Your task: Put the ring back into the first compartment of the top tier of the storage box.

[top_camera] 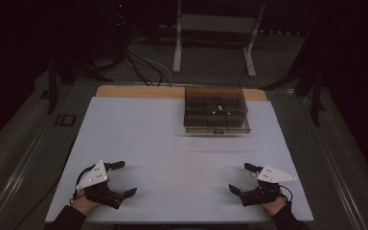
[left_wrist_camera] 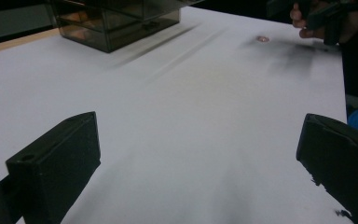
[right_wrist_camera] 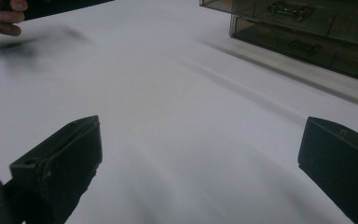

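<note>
A smoky clear plastic drawer box (top_camera: 215, 109) stands at the far middle of the white table (top_camera: 172, 143), with small metal parts dimly visible inside. My left gripper (top_camera: 123, 178) rests at the near left, jaws wide apart and nothing between them. At the near right, my right gripper (top_camera: 243, 178) is likewise open and empty. In the left gripper view the box (left_wrist_camera: 116, 21) sits far ahead at upper left, and the other hand (left_wrist_camera: 328, 18) is at upper right. The right gripper view has the box (right_wrist_camera: 303, 32) at upper right.
A small round coin-like spot (left_wrist_camera: 262, 38) lies on the table near the right hand. Beyond the table stand a metal frame (top_camera: 215, 28) and loose cables (top_camera: 143, 67) on the dark floor. A wooden strip (top_camera: 139, 91) edges the table's far side.
</note>
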The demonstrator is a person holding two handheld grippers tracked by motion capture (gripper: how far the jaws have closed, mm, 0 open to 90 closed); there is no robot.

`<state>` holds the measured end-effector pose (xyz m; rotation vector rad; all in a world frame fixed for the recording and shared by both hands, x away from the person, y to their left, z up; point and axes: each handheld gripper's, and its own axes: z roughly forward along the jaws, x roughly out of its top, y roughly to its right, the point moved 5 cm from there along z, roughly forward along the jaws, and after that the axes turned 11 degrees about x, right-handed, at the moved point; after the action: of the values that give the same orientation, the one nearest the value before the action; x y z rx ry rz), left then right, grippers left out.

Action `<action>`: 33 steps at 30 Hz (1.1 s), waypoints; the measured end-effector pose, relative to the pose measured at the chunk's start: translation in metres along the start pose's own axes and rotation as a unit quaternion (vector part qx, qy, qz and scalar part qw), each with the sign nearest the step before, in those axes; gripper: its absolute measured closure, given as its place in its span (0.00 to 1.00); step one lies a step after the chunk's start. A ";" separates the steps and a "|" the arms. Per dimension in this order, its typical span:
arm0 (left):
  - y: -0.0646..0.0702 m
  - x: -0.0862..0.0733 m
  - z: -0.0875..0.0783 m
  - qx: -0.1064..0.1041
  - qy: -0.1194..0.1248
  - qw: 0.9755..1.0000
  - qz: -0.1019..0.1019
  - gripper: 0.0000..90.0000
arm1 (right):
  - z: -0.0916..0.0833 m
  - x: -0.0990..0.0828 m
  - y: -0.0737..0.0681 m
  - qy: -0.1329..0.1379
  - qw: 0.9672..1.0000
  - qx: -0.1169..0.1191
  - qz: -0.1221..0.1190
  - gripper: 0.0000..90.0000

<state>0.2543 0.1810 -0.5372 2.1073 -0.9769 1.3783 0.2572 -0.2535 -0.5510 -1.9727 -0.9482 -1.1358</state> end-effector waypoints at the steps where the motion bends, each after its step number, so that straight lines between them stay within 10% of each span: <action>1: 0.001 0.000 0.000 -0.001 -0.001 1.000 0.002 0.01 | 0.000 0.000 0.000 0.000 1.000 0.000 0.000 0.00; 16: 0.001 0.001 0.003 -0.008 0.002 1.000 -0.006 0.01 | 0.002 0.000 -0.008 -0.029 0.999 0.009 -0.027 0.00; 33: 0.002 0.000 0.004 -0.013 0.003 1.000 -0.013 0.01 | -0.013 0.044 -0.020 0.015 0.998 0.000 -0.056 0.00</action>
<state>0.2550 0.1768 -0.5389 2.0883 -0.9577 1.3515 0.2511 -0.2428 -0.5031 -1.9180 -1.0545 -1.2234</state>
